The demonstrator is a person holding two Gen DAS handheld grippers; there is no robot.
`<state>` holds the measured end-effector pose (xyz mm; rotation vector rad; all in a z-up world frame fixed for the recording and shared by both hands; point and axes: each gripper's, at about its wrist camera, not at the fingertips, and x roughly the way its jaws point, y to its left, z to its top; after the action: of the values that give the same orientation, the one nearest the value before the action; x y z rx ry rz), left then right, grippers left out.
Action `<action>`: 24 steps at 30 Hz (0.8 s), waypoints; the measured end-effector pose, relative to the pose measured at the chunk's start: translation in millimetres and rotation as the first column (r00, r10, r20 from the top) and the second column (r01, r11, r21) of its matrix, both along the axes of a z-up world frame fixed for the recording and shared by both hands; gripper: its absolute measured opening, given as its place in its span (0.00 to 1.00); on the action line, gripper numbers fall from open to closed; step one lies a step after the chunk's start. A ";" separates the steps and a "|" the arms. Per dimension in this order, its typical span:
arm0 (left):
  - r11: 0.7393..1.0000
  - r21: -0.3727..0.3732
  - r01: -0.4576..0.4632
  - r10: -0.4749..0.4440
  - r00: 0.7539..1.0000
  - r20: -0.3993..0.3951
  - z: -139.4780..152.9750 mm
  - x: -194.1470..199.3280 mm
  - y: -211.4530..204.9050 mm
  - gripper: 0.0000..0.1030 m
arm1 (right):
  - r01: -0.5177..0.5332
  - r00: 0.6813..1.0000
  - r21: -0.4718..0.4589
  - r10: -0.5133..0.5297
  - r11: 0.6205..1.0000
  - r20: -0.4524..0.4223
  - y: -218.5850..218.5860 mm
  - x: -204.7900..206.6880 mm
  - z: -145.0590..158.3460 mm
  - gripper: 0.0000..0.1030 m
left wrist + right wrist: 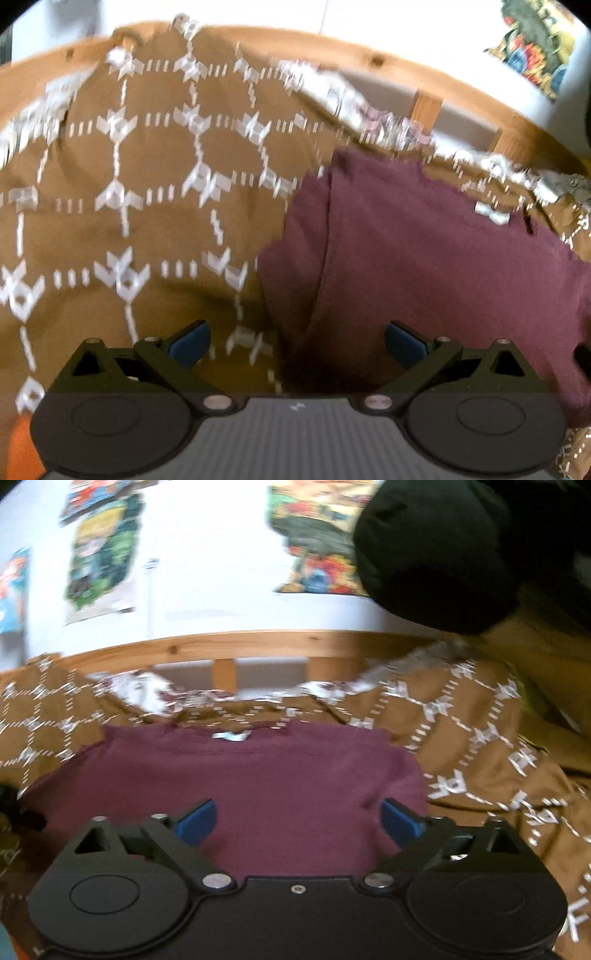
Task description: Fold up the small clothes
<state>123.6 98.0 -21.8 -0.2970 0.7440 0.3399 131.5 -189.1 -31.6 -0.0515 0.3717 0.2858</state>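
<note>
Lying flat on a brown patterned blanket (480,738), the maroon garment (240,775) ran its long axis left to right, directly ahead of the right gripper (297,823), whose jaws were spread and empty. The left gripper (295,343), likewise spread, faced its left edge. A wooden bed rail (221,642) lay beyond.

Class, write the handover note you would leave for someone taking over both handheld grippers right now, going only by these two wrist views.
Left gripper: open, nothing between its blue pads, hovering over the left edge of the maroon cotton garment.
Right gripper: open, empty, above the garment's near part.
Garment lies flat on the brown bedspread with white geometric pattern, its neckline label toward the wooden bed rail.
Done: the left side looks turned in, with a lengthwise crease; blur leaves this unsure.
Left: probably the remaining folds, then smoothing.
</note>
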 end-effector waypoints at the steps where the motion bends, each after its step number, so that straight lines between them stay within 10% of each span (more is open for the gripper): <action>1: 1.000 0.024 0.015 -0.015 1.000 0.025 3.2 2.2 1.7 0.99 | -0.023 1.000 -0.007 0.023 1.000 -0.001 3.8 0.1 -1.1 0.97; 9: 0.967 0.144 0.210 -0.222 0.972 0.072 9.3 39.7 15.4 0.99 | -0.118 0.992 -0.007 0.118 0.993 -0.039 17.9 4.6 -9.7 0.99; 24: 0.986 0.040 0.160 -0.158 0.986 -0.043 -15.2 54.4 27.5 0.99 | -0.144 0.970 -0.011 0.139 0.990 -0.199 17.7 21.2 -29.4 0.99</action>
<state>178.0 125.5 -37.0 -0.1888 0.7934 0.2109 152.7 -171.4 -61.1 -0.0751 0.5709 0.4291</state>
